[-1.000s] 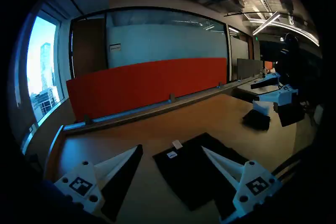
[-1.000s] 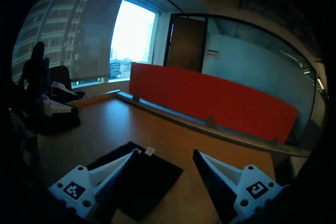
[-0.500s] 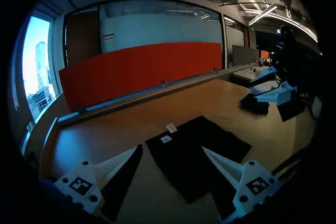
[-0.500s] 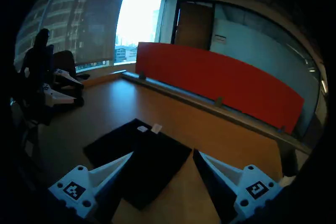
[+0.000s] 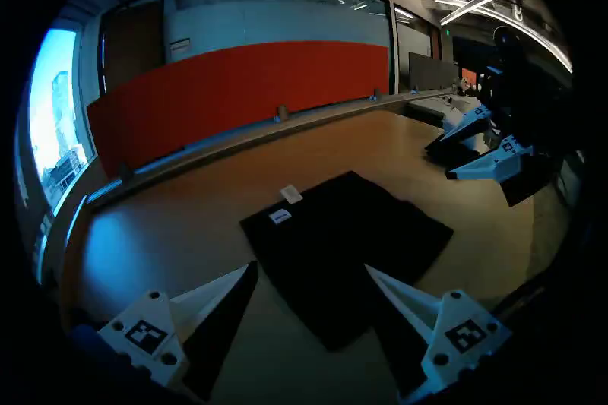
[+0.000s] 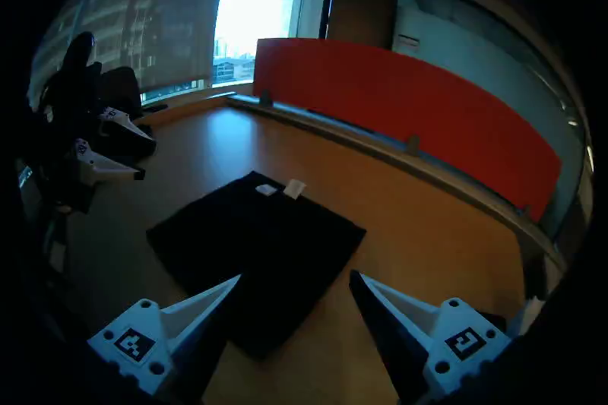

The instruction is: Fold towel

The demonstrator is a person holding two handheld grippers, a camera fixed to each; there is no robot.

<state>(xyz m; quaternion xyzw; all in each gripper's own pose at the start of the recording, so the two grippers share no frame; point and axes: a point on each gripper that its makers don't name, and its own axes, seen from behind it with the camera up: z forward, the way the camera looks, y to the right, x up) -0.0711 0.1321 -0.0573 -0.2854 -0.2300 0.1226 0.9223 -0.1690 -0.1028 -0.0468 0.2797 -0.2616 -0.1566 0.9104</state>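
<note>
Both empty, jaws spread: left gripper (image 5: 309, 267), right gripper (image 6: 294, 276).
Pinching the towel (image 5: 346, 242) off its corners could skew my fold.

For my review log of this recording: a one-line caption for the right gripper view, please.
Open right gripper poised over a black towel lying flat on a wooden table, with the left gripper farther off.

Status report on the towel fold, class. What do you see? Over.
Left tool open, empty. Right tool open, empty. Black towel flat on wooden table, no tool touching it. Nothing seen in the way.
</note>
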